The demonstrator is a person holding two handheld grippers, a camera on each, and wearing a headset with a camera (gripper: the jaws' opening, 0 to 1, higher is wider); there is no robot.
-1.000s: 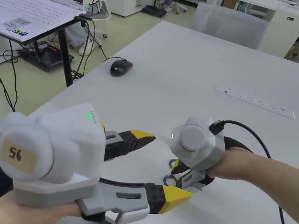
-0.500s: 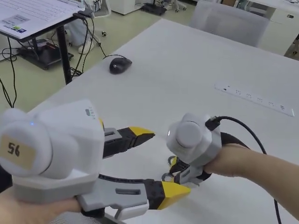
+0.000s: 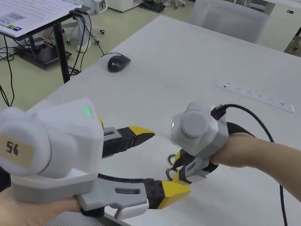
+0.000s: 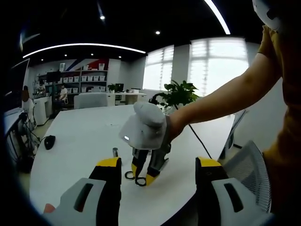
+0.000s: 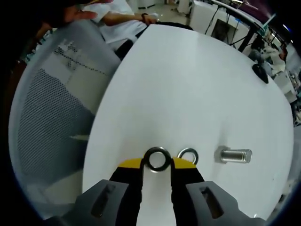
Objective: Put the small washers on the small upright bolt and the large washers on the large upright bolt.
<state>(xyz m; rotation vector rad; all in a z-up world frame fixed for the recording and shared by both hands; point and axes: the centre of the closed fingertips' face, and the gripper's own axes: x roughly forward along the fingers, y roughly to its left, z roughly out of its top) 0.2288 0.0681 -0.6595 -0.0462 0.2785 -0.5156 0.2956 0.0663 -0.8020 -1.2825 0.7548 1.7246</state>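
Left gripper (image 4: 157,165) jaws wide apart; between them, right gripper (image 4: 143,174) tips-down at a washer (image 4: 140,181), upright bolt (image 4: 114,151) nearby.

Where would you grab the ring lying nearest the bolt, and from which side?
Probably by its outer rim, from above. The ring lies flat on the table, so only its thin edge offers a hold. Put the jaws on the two edges facing neither the bolt nor the other ring, since those sides look crowded.
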